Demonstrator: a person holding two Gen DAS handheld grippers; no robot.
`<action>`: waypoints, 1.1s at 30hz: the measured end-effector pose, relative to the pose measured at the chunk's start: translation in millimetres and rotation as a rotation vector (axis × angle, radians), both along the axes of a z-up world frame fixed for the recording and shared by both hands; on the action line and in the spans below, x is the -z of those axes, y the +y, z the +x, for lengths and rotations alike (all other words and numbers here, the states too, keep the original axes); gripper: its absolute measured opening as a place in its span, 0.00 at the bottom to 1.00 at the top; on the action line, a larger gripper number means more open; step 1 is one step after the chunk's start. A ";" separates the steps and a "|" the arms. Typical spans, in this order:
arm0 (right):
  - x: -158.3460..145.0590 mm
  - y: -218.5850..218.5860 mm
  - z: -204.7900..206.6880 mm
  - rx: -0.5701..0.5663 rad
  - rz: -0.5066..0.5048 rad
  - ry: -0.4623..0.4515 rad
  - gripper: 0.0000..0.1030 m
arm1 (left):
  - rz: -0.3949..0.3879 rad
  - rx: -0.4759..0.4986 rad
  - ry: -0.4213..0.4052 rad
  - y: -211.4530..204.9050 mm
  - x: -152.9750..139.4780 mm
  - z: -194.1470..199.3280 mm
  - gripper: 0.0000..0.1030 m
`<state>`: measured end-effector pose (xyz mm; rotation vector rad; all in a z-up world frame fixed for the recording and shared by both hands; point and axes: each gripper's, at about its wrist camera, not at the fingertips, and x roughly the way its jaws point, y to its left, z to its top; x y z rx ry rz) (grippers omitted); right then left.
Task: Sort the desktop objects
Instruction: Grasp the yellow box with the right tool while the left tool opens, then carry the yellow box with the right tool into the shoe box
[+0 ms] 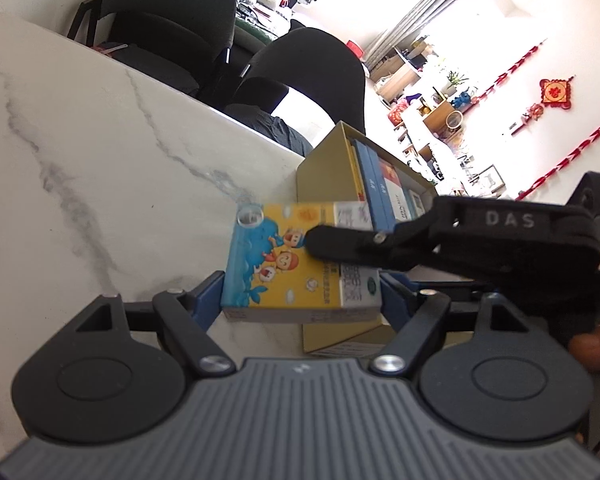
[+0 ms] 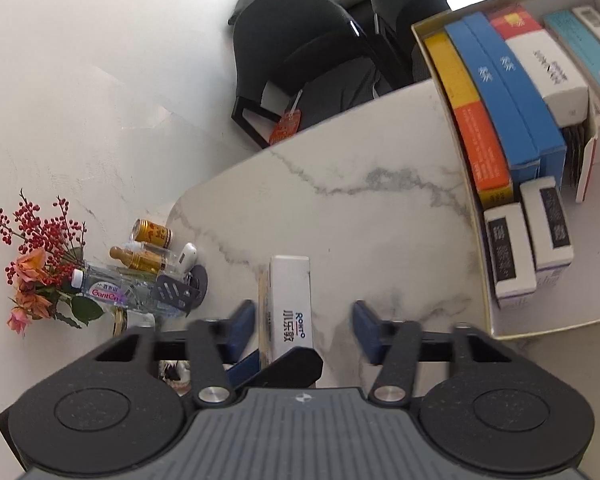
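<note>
My left gripper [image 1: 302, 296] is shut on a yellow and blue cartoon box [image 1: 292, 264], held above the marble table beside a gold storage box [image 1: 324, 168] packed with upright packages. The black arm of my right gripper [image 1: 460, 240] reaches across the cartoon box from the right. In the right wrist view my right gripper [image 2: 304, 326] is open, its blue fingers [image 2: 242, 330] wide apart. The same cartoon box shows there edge-on as a white box side [image 2: 292, 312] between the fingers, touching neither. The gold storage box [image 2: 488, 280] lies to the right, holding several boxes.
The marble table [image 2: 360, 208] ends at a curved edge with black chairs [image 2: 300, 60] behind. Off the table's left edge stand red-berry flowers [image 2: 36, 256], a water bottle [image 2: 108, 290] and gold cans [image 2: 152, 234]. Black chairs [image 1: 172, 28] also show in the left wrist view.
</note>
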<state>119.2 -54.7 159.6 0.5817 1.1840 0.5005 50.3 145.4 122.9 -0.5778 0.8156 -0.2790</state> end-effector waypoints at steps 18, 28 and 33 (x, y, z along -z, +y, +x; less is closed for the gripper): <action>-9.8 -8.8 -10.4 0.052 -0.072 -0.068 0.21 | 0.005 0.073 0.027 7.1 0.8 -8.7 0.98; -29.5 -33.1 -15.5 0.098 -0.071 -0.146 0.21 | 0.090 0.079 0.034 7.1 -7.2 -9.4 0.98; -37.3 -51.3 -12.5 0.101 -0.055 -0.175 0.21 | 0.116 0.036 0.027 -4.7 -14.9 -12.7 0.98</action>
